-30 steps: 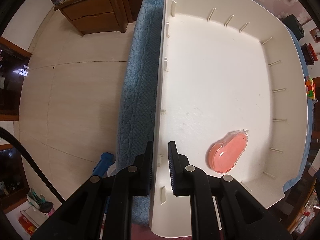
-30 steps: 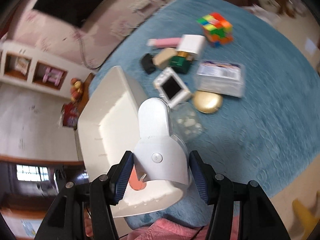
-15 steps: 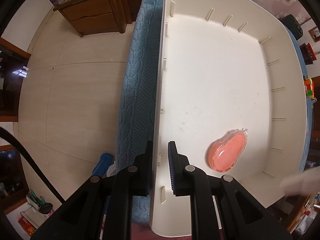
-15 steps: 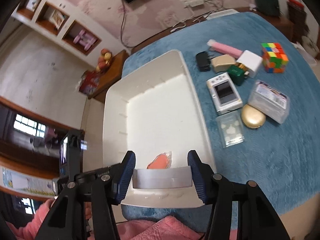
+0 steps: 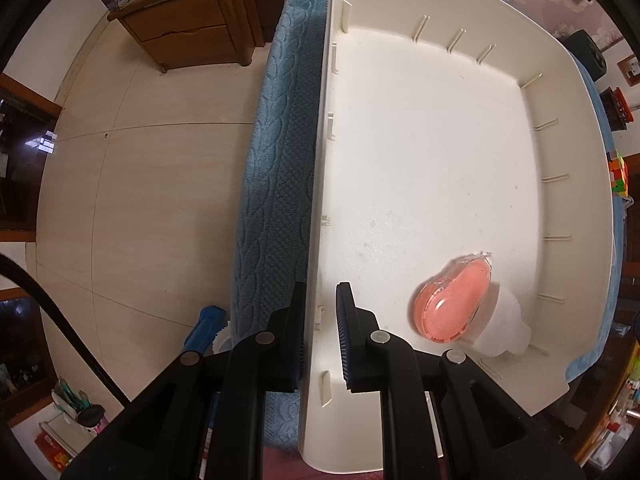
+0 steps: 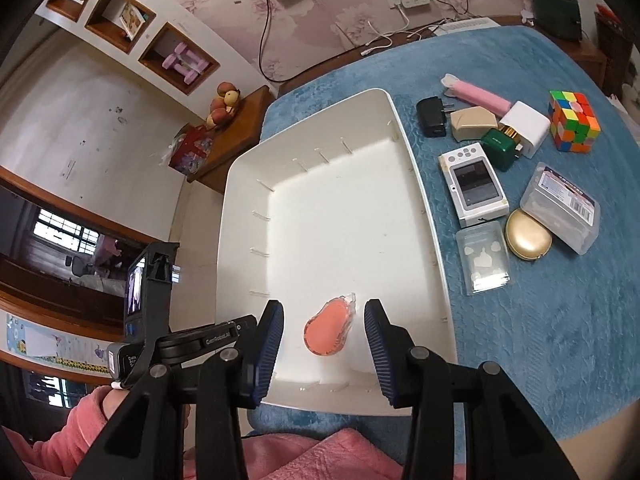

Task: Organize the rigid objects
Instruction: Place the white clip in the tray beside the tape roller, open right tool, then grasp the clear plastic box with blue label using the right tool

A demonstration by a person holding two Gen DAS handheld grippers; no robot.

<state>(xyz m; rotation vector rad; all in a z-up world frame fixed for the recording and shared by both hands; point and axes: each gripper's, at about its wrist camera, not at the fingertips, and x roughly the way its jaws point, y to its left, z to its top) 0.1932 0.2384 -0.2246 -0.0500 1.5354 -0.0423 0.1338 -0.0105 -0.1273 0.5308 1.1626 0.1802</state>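
Since a second ago, the white object that the right gripper [image 6: 324, 344] carried has left its jaws and now lies in the white tray [image 5: 420, 152], beside the pink correction-tape dispenser [image 5: 452, 300]. In the left wrist view this white object [image 5: 500, 328] rests on the tray floor near the tray's near right corner, touching or partly under the dispenser's edge; its exact type cannot be determined.

The right gripper's jaws stand apart with nothing between them. Its blue pads [image 6: 270, 352] frame the dispenser [image 6: 330, 330] from above, without contact.

The left gripper [image 5: 320, 332] is clamped on the tray's long left wall, one finger outside against the blue quilted cover [image 5: 276, 184], the other inside the tray. A hand in a pink sleeve [image 6: 92, 412] holds it.

Items still outside the tray, on the blue cover to its right:
- black plug adapter [image 6: 431, 117]
- pink bar [image 6: 476, 94]
- beige case [image 6: 474, 123]
- white charger [image 6: 524, 128]
- green box [image 6: 499, 148]
- Rubik's cube [image 6: 573, 121]
- white handheld device with a screen [image 6: 473, 184]
- clear card case [image 6: 482, 258]
- gold oval compact [image 6: 528, 234]
- clear lidded box with a label [image 6: 560, 206]
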